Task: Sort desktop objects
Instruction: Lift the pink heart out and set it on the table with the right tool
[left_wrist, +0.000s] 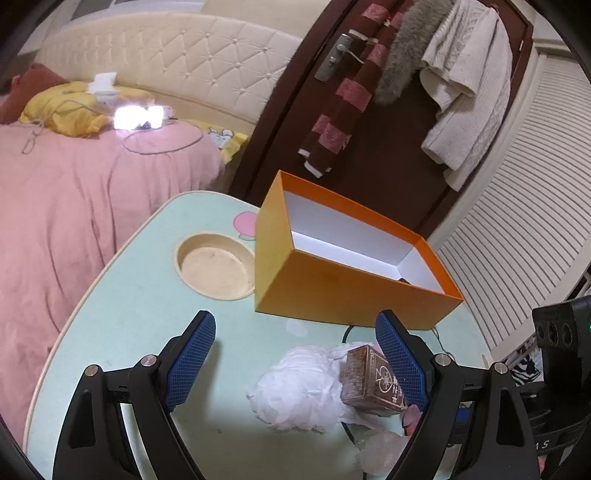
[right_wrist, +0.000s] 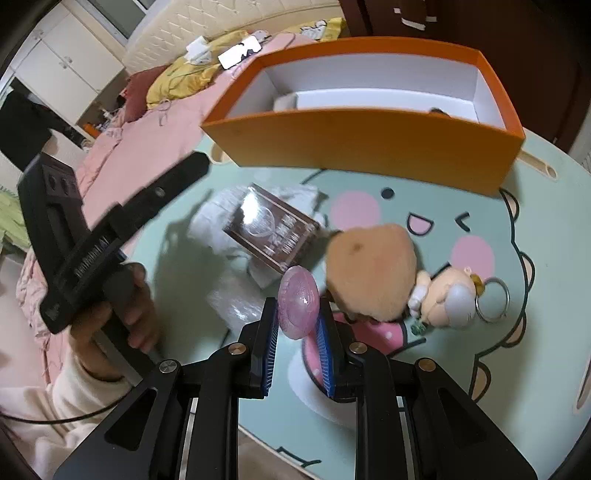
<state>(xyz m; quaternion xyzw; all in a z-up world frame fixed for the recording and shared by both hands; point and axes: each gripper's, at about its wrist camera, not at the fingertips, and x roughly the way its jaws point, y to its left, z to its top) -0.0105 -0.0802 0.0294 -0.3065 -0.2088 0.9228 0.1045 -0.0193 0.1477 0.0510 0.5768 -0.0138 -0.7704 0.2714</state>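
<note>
My right gripper (right_wrist: 297, 314) is shut on a flat pink oval disc (right_wrist: 298, 301), held on edge above the pale green table (right_wrist: 535, 206). An open orange box (right_wrist: 369, 144) with a white inside stands at the table's far side (left_wrist: 354, 291). A brown printed box (right_wrist: 273, 232) lies on crumpled white paper (right_wrist: 218, 218), and shows beside my left gripper's right finger (left_wrist: 373, 380). My left gripper (left_wrist: 295, 363) hovers open over the table with the white paper (left_wrist: 306, 387) below it. A tan plush toy (right_wrist: 373, 269) and a small doll keyring (right_wrist: 450, 299) lie right of the disc.
A round cup recess (left_wrist: 216, 267) is sunk into the table's left part. A crinkled clear wrapper (right_wrist: 236, 306) lies near the front edge. A bed with a pink cover (left_wrist: 74, 221) stands to the left. A dark door with hung clothes (left_wrist: 406, 92) is behind the box.
</note>
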